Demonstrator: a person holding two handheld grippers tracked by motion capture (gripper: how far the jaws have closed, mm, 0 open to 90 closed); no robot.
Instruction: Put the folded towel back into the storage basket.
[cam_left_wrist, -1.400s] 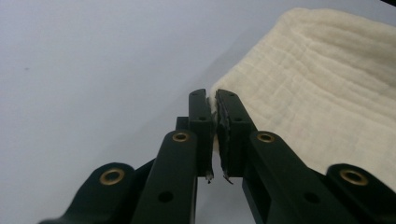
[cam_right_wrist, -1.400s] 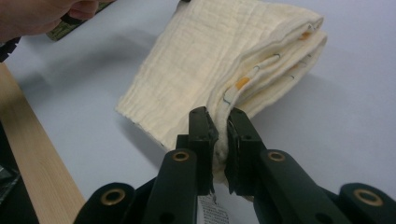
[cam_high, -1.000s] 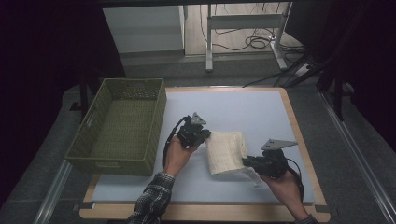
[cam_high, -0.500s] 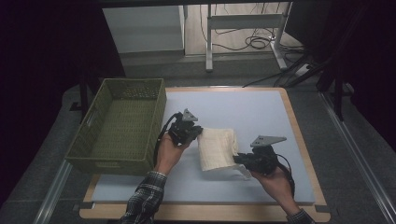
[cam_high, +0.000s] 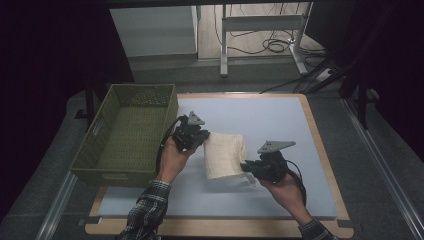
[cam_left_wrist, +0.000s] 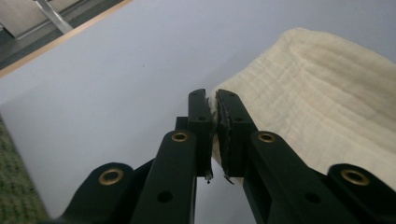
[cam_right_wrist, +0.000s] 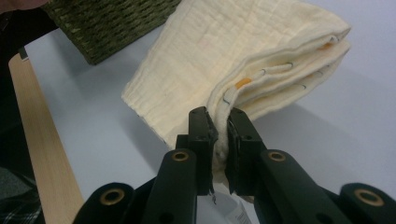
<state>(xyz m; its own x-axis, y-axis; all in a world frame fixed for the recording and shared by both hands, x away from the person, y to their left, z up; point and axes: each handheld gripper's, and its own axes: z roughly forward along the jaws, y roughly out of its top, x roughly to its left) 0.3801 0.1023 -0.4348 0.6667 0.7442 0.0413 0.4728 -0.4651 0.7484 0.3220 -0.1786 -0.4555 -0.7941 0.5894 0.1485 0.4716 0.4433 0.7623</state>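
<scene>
Pale blue-grey table top (cam_high: 270, 125) with a wooden edge, dark floor and cables beyond it. Between the two grippers, a folded cream cloth (cam_high: 225, 155), lifted off the surface and hanging slack, long axis running from the left gripper (cam_high: 196, 136) down toward the right gripper (cam_high: 252, 169), folded edges stacked at the right gripper's end. Left gripper closed on the cloth's upper corner, jaws nearly together with a thin edge of fabric pinched between them in the left gripper view (cam_left_wrist: 212, 126). Right gripper likewise clamped on the near folded edge (cam_right_wrist: 222, 140), several layers squeezed between the pads, small orange and dark marks visible along the layer edges just above the jaws. Just to the far side of the left gripper, a green woven basket (cam_high: 115, 150), standing on the table edge, well apart from the right gripper. Underside of the cloth hidden, and a small white tag below the right gripper too blurred to read.
</scene>
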